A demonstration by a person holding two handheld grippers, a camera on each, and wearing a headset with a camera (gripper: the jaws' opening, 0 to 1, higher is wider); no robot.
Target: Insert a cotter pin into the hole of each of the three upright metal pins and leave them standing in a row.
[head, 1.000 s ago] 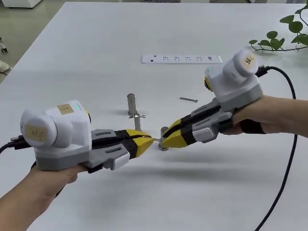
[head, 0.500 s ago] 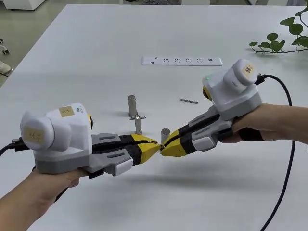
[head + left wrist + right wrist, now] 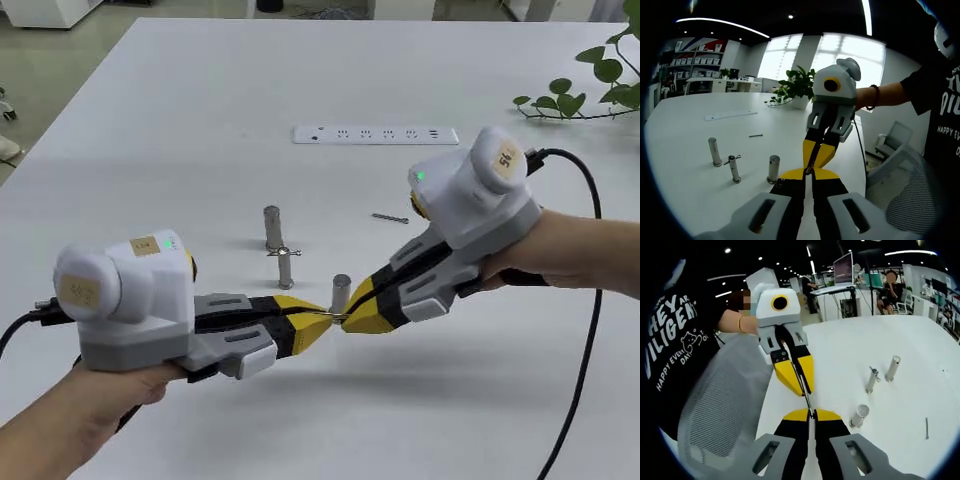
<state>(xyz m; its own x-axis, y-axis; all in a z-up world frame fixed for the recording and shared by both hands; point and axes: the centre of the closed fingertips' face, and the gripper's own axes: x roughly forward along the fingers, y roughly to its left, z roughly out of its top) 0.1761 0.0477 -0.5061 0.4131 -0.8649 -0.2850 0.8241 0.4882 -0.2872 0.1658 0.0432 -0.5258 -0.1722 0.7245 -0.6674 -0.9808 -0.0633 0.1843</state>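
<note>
— Where is the cotter pin (image 3: 330, 318)?
— Between the two sets of tongs, which meet tip to tip. It is a thin wire running from the left gripper (image 3: 318, 322) to the right gripper (image 3: 350, 320), clear of the table (image 3: 180, 120).
— How do the jaws stand?
— Both pairs are pressed together. In the right gripper view the wire (image 3: 806, 392) runs out of the left gripper's yellow tips and into the right gripper's own tips (image 3: 811, 415), so each seems to pinch one end.
— And the upright pins?
— The nearest metal pin (image 3: 341, 292) stands just beyond the meeting tips, close but apart from them, with its hole not readable. In the left gripper view (image 3: 810, 172) it stands just left of the jaws (image 3: 773, 169).
— The others?
— The middle metal pin (image 3: 285, 268) is farther out, on the left gripper's side, with a fitted cotter pin (image 3: 284, 252) across its top. The far metal pin (image 3: 272, 227) stands just beyond it.
— Anything else?
— A spare cotter pin (image 3: 391, 217) lies flat beyond the right gripper. A power strip (image 3: 375, 134) lies well past it, and a plant (image 3: 580, 90) trails in on the right gripper's side.
</note>
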